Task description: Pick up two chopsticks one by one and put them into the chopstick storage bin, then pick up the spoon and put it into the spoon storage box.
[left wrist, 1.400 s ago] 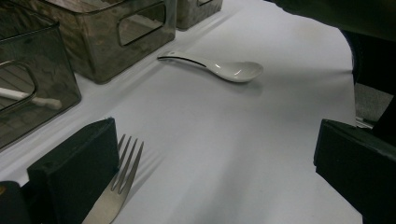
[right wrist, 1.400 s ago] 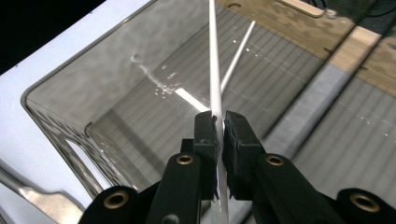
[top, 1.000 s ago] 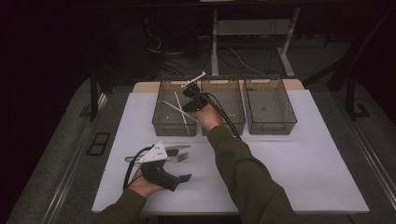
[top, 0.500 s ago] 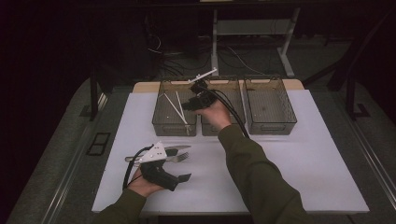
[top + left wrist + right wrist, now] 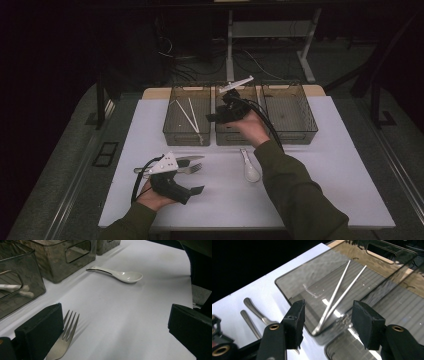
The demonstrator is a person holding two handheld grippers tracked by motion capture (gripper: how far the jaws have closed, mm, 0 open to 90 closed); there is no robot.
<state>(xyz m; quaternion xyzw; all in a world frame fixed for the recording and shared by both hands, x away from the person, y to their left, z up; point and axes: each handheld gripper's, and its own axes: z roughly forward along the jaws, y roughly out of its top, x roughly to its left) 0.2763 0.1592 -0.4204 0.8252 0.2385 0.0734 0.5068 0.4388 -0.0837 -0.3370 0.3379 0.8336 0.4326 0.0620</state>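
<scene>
The left gripper rests wide and empty beside the fork, likely waiting to sort it; the spoon lies at two o'clock; the right gripper, jaws just opened and empty, hovers over the chopsticks in the left bin, apparently dropped there.

Three bins stand touching in a row across the far mat, walling it off. Near mat: open white stretch between fork and spoon; wide bare area right of spoon.
</scene>
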